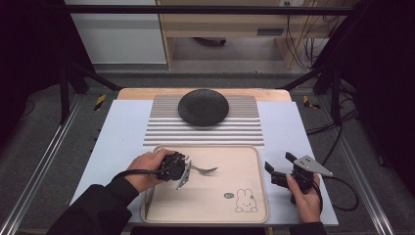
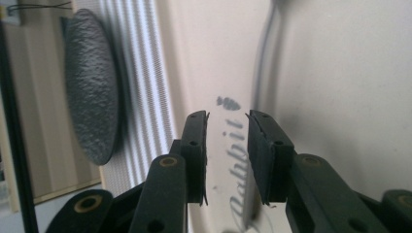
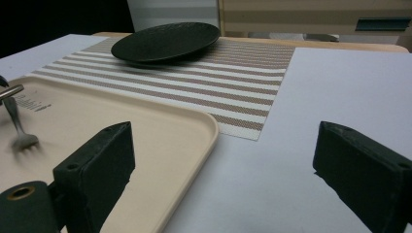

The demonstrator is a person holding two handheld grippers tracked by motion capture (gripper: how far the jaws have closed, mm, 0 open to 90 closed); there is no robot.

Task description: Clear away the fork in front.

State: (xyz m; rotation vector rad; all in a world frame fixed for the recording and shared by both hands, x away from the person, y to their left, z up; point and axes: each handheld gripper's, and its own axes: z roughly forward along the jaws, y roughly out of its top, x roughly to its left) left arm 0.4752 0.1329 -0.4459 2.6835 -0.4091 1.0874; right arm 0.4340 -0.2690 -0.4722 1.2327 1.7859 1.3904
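Observation:
A metal fork [image 1: 204,170] lies on the beige tray [image 1: 205,200], tines to the right. My left gripper [image 1: 188,167] hovers at its handle end, over the tray's left half. In the left gripper view its jaws [image 2: 227,116] stand a narrow gap apart over the tray [image 2: 340,73], and a blurred grey streak, seemingly the fork handle [image 2: 265,58], runs close by the right pad without being pinched. My right gripper [image 1: 279,162] rests wide open right of the tray, with nothing between its fingers [image 3: 223,130]. The right gripper view has the fork [image 3: 19,136] at its far left.
A black textured plate [image 1: 203,107] sits on a striped placemat [image 1: 166,129] beyond the tray. A white mat [image 1: 288,127] covers the table around them. A rabbit drawing [image 1: 245,200] marks the tray's near right corner. Cables trail from both grippers.

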